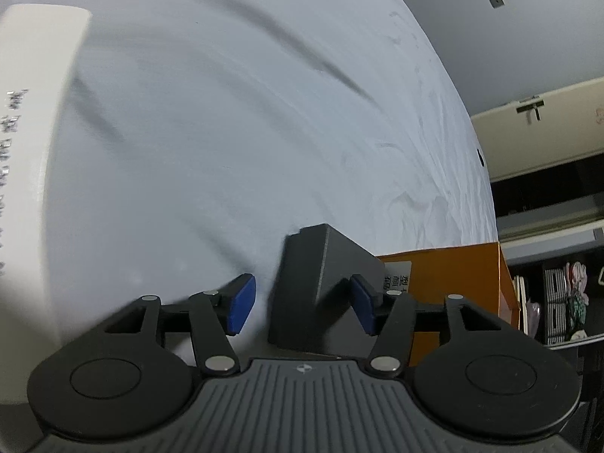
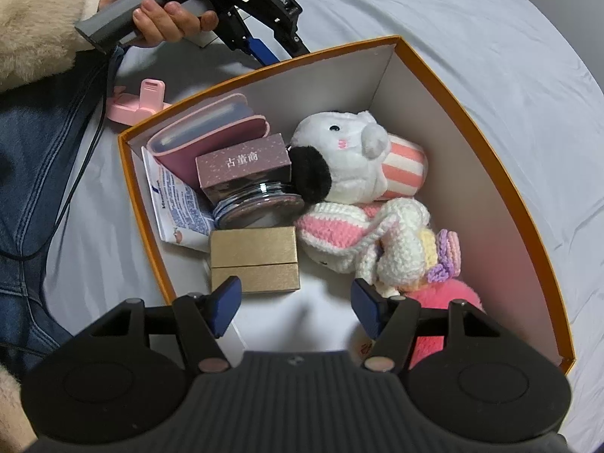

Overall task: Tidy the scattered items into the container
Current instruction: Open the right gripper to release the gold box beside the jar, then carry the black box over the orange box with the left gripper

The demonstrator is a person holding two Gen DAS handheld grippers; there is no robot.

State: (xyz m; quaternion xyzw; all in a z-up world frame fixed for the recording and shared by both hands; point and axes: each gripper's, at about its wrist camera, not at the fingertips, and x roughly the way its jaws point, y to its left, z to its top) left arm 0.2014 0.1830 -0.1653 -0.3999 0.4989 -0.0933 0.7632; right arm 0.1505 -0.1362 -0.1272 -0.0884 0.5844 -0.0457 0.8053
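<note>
"Why are the left tongs [image 1: 302,302] spread so wide?"
"To straddle that grey block [image 1: 321,287] on the bed [image 1: 226,132], beside the orange box [image 2: 490,158]; nothing's pinched."
"And the right tongs [image 2: 296,311]?"
"Wide too, empty, above the toys."

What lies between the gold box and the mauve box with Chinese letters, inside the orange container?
In the right wrist view, a round glass jar lies on its side between the gold box and the mauve box, inside the orange container.
</note>
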